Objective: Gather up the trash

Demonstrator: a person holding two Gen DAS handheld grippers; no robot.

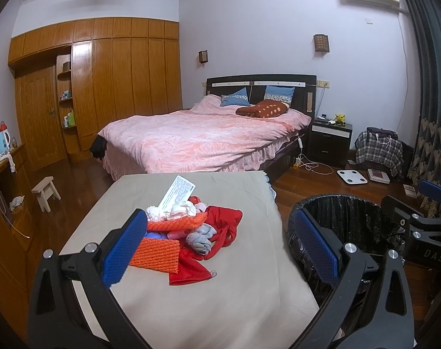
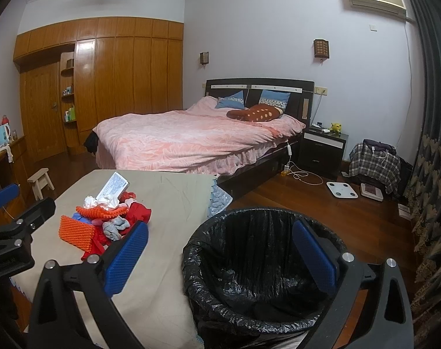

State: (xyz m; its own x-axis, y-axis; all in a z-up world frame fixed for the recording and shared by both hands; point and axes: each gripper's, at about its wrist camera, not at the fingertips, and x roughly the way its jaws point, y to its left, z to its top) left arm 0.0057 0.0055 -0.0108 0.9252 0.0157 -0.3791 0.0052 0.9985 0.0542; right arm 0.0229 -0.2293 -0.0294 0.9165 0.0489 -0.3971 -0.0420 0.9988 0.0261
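Observation:
A pile of clutter (image 1: 191, 226) lies on the beige-covered table (image 1: 197, 305): orange knitted pieces, red cloth, a grey sock, crumpled white tissue (image 1: 155, 212) and a white printed packet (image 1: 176, 193). My left gripper (image 1: 220, 229) hovers open over the table's near side, its left pad beside the pile, holding nothing. A bin with a black liner (image 2: 249, 238) stands by the table's right edge. My right gripper (image 2: 220, 226) is open above the bin's near rim, empty. The pile (image 2: 104, 224) shows to its left.
A bed with a pink cover (image 1: 197, 139) stands beyond the table. A small wooden stool (image 1: 45, 192) is on the floor at left, near a wooden cabinet (image 1: 5, 203). A white scale (image 2: 341, 189), cables and a plaid-covered chair (image 2: 374, 160) sit at right by the curtain.

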